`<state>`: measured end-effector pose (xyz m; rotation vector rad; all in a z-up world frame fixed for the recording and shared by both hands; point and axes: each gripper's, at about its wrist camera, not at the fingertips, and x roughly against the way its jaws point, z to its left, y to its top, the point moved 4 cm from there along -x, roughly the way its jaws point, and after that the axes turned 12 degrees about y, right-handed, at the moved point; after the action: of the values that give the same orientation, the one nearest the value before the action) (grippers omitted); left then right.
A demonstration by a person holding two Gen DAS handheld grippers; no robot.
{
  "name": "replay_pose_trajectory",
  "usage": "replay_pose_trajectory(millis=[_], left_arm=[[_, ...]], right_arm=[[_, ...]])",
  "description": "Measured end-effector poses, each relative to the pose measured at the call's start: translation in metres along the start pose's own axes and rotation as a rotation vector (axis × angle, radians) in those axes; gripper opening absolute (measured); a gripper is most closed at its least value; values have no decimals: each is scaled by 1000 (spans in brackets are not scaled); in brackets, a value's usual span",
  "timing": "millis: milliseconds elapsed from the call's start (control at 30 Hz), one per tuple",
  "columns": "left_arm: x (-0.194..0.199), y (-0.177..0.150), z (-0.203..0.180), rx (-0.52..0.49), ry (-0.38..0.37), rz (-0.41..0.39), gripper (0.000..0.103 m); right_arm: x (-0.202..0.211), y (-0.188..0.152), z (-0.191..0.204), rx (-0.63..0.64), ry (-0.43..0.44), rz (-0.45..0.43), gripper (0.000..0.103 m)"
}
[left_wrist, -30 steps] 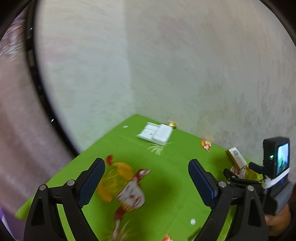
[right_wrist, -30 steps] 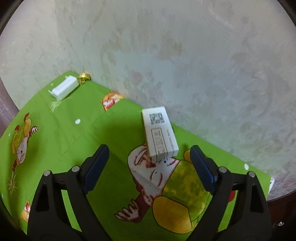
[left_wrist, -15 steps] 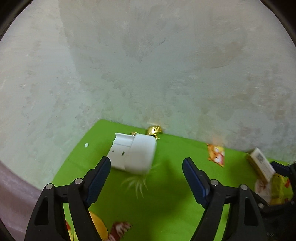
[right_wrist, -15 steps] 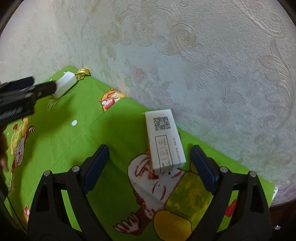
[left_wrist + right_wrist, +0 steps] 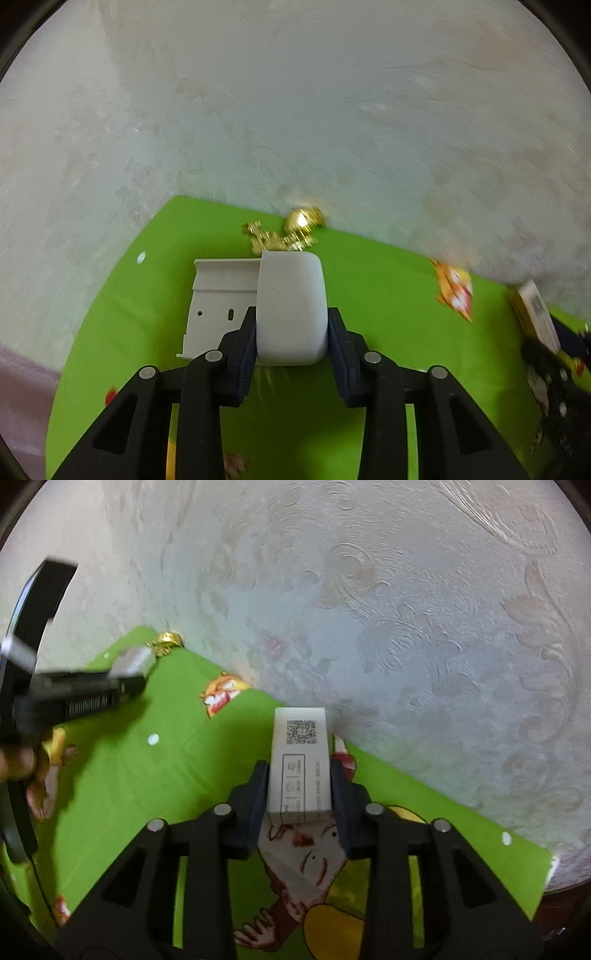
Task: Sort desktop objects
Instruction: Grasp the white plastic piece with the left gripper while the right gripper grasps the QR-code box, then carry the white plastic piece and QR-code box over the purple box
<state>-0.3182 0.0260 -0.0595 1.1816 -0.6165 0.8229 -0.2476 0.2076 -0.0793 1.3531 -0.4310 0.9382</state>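
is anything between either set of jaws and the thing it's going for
Nothing visible. The left gripper has just closed its jaws directly on the white charger, and the right gripper on the QR box; pads meet both.

Soft, even, dimmish light with faint shadows. Fisheye bending and dark corners in both views. The wall (image 5: 332,110) smears with motion blur; a gold trinket (image 5: 303,219) glints.

A green cartoon-printed tablecloth (image 5: 147,775) meets a pale wall with embossed scroll wallpaper (image 5: 406,609).
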Motion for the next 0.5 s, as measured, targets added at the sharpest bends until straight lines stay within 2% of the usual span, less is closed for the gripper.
replay_pose_trajectory(millis=[267,400,500], left_arm=[[84,-45,4,128,69,-115,36],[128,-68,23,208,106,-157,36],[150,-73,42,227,146,-172,36]], right_arm=[[6,0,-1,6,41,-4,35],[2,3,3,11,50,-5,35],[5,5,8,25,67,-15,35]])
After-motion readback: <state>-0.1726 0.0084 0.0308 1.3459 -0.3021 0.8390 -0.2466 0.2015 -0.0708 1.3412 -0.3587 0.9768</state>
